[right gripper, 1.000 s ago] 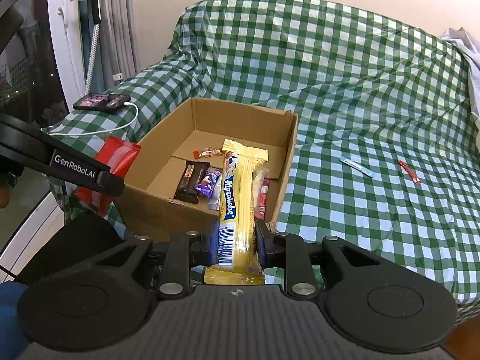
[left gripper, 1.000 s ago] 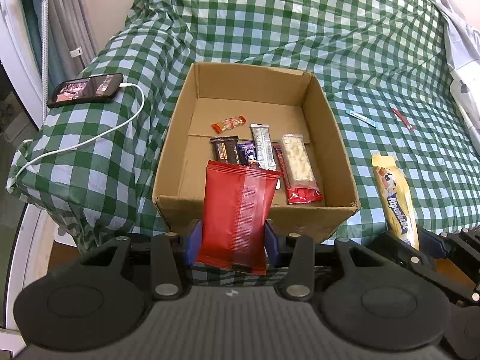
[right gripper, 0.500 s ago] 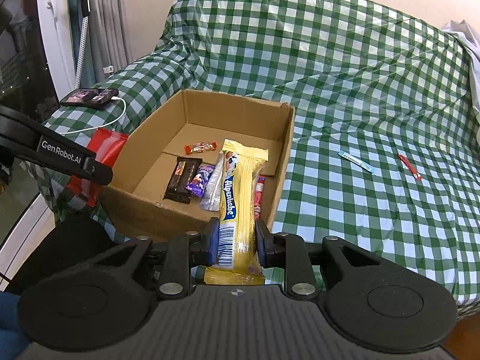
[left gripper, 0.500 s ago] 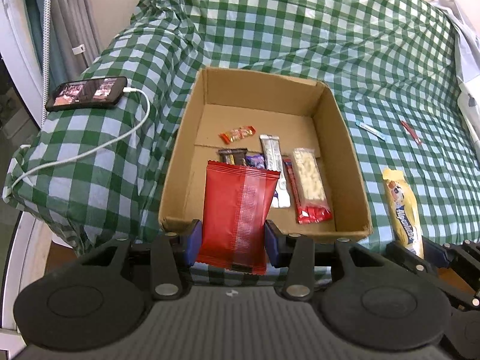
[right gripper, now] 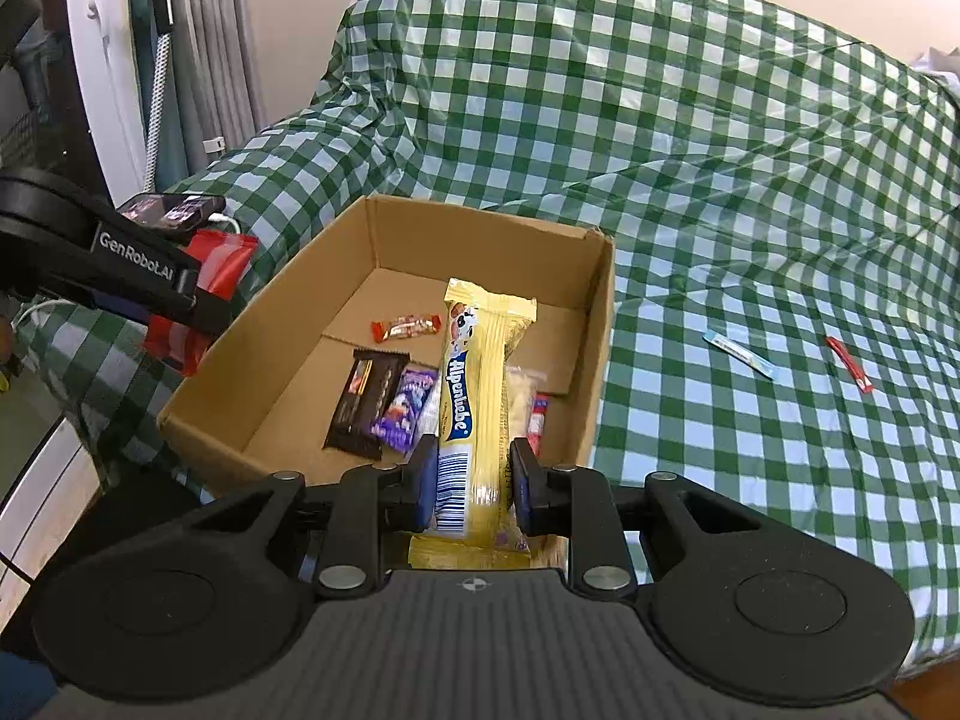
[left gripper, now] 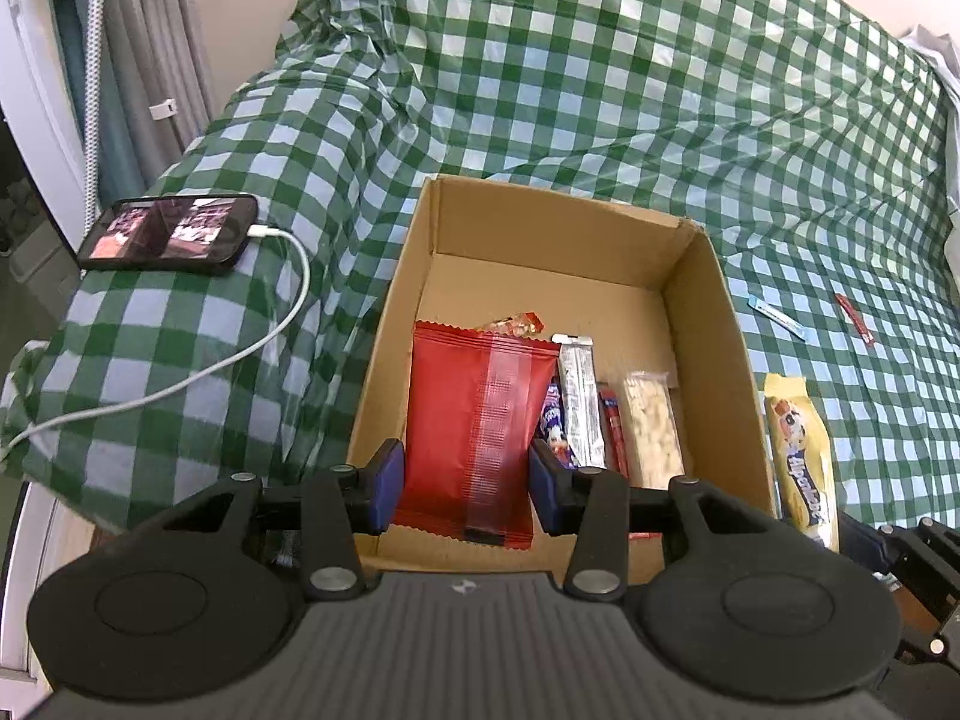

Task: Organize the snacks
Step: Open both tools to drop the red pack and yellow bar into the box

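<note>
An open cardboard box (left gripper: 711,306) (right gripper: 600,324) sits on the green checked cloth and holds several snack bars (left gripper: 651,426) (right gripper: 366,402). My left gripper (left gripper: 462,483) is shut on a red snack packet (left gripper: 474,420) and holds it over the box's near left part. It also shows in the right wrist view (right gripper: 210,282). My right gripper (right gripper: 471,483) is shut on a yellow Alpenliebe packet (right gripper: 474,396) above the box's near right corner; it shows in the left wrist view (left gripper: 801,462).
A phone (left gripper: 168,234) on a white charging cable (left gripper: 180,384) lies left of the box. A blue stick (right gripper: 738,354) and a red stick (right gripper: 849,363) lie on the cloth to the right. Curtains and a white frame (right gripper: 108,60) stand at the left.
Both grippers have moved forward and over the box with their packets. The red packet now hangs above the box's inside, not in front of its near wall.
</note>
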Motion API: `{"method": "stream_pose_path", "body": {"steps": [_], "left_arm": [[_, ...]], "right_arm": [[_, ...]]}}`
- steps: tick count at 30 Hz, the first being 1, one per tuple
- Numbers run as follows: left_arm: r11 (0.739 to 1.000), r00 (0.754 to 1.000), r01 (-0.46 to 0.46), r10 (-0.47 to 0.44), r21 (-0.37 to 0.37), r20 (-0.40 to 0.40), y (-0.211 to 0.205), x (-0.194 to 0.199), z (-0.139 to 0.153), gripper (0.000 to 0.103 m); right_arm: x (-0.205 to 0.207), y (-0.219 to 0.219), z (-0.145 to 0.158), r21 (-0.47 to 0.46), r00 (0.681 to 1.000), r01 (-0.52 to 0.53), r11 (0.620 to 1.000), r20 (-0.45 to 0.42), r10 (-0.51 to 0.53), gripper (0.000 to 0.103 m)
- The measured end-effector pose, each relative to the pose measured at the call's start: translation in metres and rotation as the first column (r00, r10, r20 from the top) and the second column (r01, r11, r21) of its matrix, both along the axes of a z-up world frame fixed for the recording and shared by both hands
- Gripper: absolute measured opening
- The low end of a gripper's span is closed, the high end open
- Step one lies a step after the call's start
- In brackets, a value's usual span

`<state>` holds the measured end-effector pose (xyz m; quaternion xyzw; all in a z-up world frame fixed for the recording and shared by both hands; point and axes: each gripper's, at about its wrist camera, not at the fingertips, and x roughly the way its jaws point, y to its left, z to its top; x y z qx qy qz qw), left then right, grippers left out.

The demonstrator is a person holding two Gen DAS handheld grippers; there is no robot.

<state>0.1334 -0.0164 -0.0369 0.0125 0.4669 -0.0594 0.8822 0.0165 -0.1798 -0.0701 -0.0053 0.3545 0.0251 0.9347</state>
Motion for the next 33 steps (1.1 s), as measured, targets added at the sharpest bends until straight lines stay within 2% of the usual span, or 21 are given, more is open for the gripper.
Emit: {"method": "stream_pose_path", "body": {"steps": [7,19,28,30,31,32,33], "left_arm": [[1.0,0.999,0.016,-0.015,0.019,-0.035,-0.011,0.036,-0.022,0.049],[0.998,0.994,0.023,-0.017,0.059,-0.104,-0.023,0.095,-0.064,0.049],[0.996,0.989,0.054,-0.044,0.069,-0.144,-0.038,0.121,-0.087,0.051],[0.995,0.988,0.08,-0.071,0.057,-0.138,-0.039,0.124,-0.087,0.072],[0.995,0.989,0.085,-0.077,0.058,-0.126,-0.039,0.125,-0.085,0.097],[0.995,0.993,0.076,-0.069,0.067,-0.1,-0.039,0.124,-0.082,0.103],[0.995,0.997,0.064,-0.06,0.077,-0.056,-0.037,0.121,-0.077,0.103]], "right_arm": [[0.042,-0.005,-0.009,0.009,1.0,0.001,1.0,-0.016,-0.001,0.026],[0.105,-0.021,-0.043,0.027,0.997,0.031,0.999,-0.073,-0.029,0.026],[0.138,-0.028,-0.065,0.031,0.993,0.041,0.999,-0.113,-0.037,0.026],[0.145,-0.03,-0.069,0.031,0.993,0.044,0.999,-0.115,-0.041,0.026],[0.147,-0.03,-0.07,0.032,0.993,0.044,0.999,-0.115,-0.04,0.028],[0.15,-0.03,-0.07,0.034,0.993,0.041,0.999,-0.113,-0.037,0.041],[0.151,-0.03,-0.07,0.033,0.993,0.039,0.999,-0.112,-0.035,0.066]]}}
